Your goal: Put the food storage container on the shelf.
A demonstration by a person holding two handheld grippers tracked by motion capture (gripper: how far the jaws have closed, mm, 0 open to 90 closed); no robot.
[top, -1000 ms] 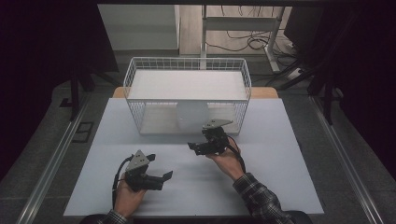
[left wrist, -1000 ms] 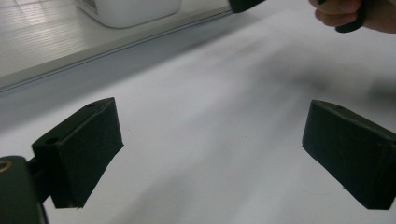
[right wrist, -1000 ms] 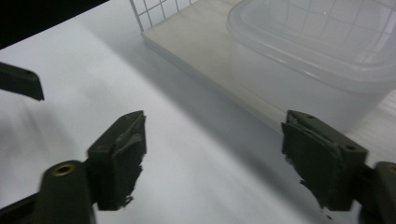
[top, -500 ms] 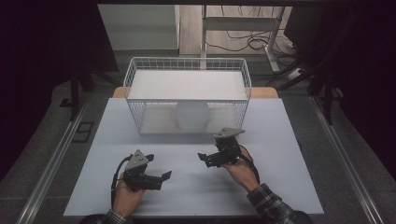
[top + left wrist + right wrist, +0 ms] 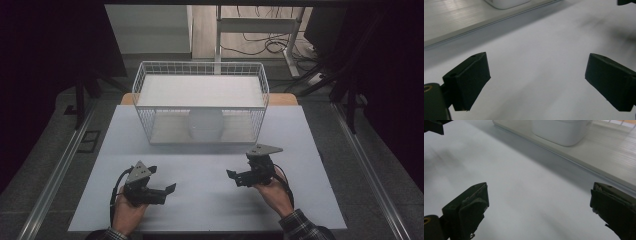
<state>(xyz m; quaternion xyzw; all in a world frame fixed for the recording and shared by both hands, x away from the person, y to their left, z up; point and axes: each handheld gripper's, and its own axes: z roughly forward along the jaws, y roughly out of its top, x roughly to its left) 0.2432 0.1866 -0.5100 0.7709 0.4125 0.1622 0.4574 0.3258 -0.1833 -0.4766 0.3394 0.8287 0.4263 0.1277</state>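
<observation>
High view: a white wire basket point(image 5: 201, 107) stands at the far middle of the pale counter point(image 5: 210, 210), with a white rounded container point(image 5: 205, 124) inside it against the near wall. The left tool point(image 5: 167, 187) and the right tool point(image 5: 231, 174) lie nearer the person, well apart from each other and from the basket, each held in a hand point(image 5: 272, 189) that enters from the bottom edge. The two tools point inward, toward one another. This view alone gives the whole basket, the grey three-cornered plates on the tools and the floor beyond the counter.

Left gripper view: the left tool point(image 5: 537, 80) has its jaws spread wide with only bare counter between them. The basket's base and the bottom of the container point(image 5: 507, 3) are cut off at the top edge. A dark corner of the right tool point(image 5: 627, 2) enters at upper right.

Right gripper view: the right tool point(image 5: 539, 207) has just been opening its jaws; they stand wide with nothing between them. Worn, frayed pads show here, a detail too small to see from above. The container point(image 5: 560, 131) appears closer and larger, its top cropped; the basket's mesh is blurred. A corner of the left tool point(image 5: 434, 126) shows at upper left.

The container's contents cannot be made out in any view.
</observation>
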